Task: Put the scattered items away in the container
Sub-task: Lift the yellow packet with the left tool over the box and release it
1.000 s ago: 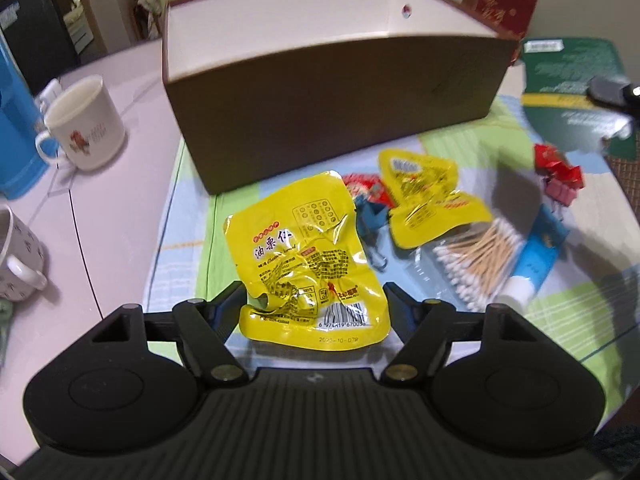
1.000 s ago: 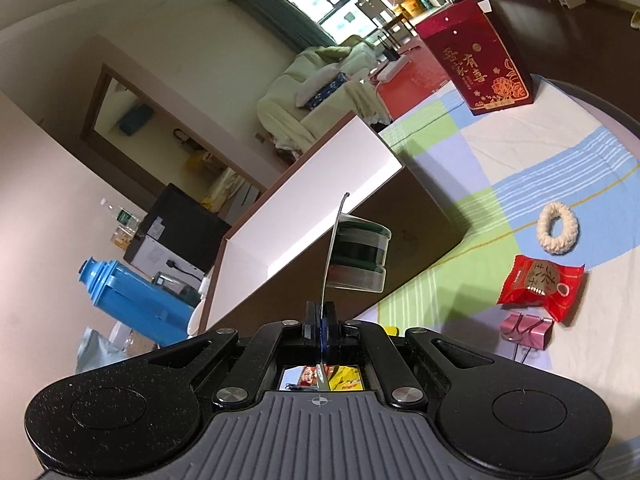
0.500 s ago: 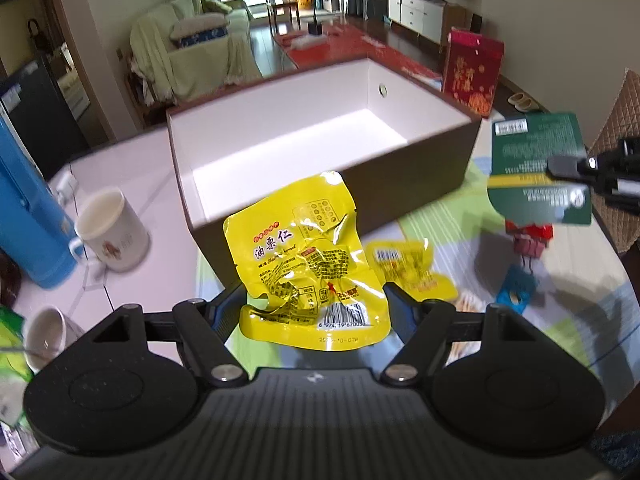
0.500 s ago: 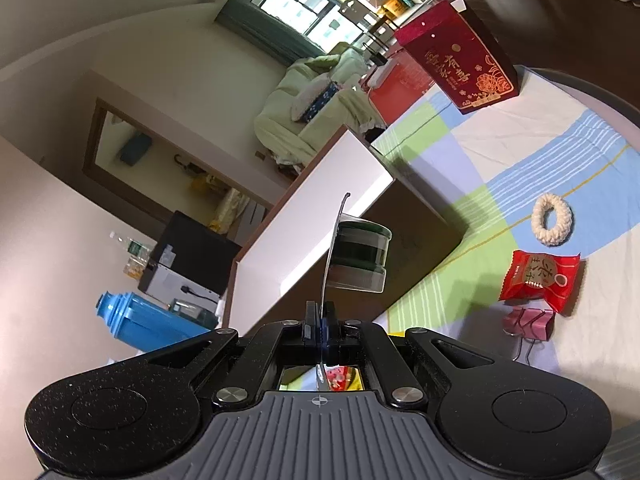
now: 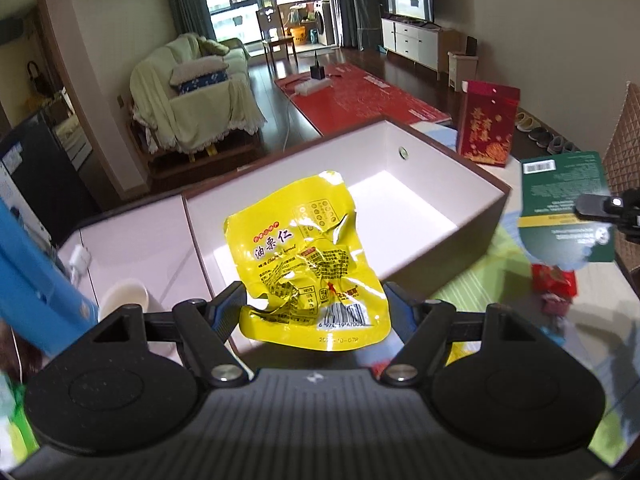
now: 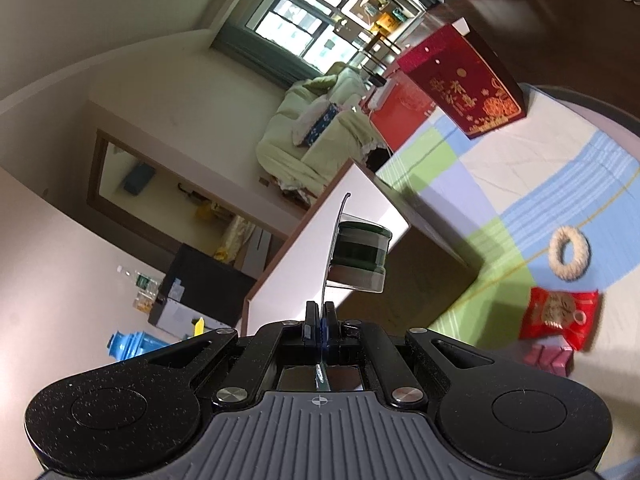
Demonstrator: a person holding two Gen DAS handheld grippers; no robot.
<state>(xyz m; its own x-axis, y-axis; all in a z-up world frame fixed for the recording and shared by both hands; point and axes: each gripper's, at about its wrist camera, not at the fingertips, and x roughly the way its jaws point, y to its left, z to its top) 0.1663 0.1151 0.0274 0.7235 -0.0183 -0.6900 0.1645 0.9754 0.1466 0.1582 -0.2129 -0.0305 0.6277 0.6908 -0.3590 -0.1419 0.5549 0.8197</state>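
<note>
The left hand-held gripper (image 5: 314, 312) is clenched on the lower edge of the yellow snack packet (image 5: 308, 256), which has been lifted from the striped cloth by the container's near wall, where it lay a second ago, and is now held in the air above the near part of the open white-lined container (image 5: 400, 200). The right hand-held gripper (image 6: 319, 322) is kept pinched on the thin card of a green blister pack (image 6: 358, 258), raised beside the container's right end. Release over the opening is judged the next step, while a red packet (image 6: 560, 312), pink clips (image 6: 550, 358) and a white ring (image 6: 569, 253) remain on the table.
</note>
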